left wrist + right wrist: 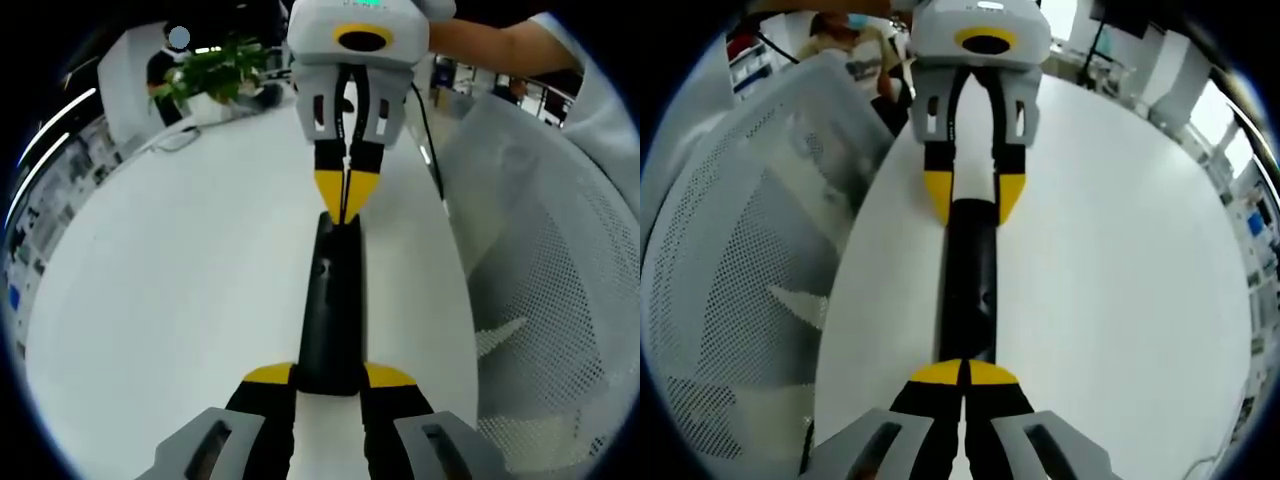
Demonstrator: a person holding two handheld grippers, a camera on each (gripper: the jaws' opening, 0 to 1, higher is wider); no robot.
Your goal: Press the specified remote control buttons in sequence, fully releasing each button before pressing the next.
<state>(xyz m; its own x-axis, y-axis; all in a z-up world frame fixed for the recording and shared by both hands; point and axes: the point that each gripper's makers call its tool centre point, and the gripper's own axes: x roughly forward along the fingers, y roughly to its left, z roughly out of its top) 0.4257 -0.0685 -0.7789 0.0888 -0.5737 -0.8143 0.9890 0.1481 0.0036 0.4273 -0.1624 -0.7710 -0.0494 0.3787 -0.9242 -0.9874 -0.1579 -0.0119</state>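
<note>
My left tool [327, 378] hugs the near end of the black remote [333, 310] lying on the white table [180, 290]. My right tool [965, 374], pinched shut, touches its 12 o'clock end. It looks light, hard and slippery; I'd hold its sides.

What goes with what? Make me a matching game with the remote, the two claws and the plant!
Things:
1. remote control
2. left claw
3. right claw
4. plant

Matches:
A. green, at the far edge of the white table
B. jaws shut together, tips at one end of the remote
C. black and long, between the two claws
D. jaws on either side of the remote, gripping it

Pairs: 1-C, 2-D, 3-B, 4-A
</note>
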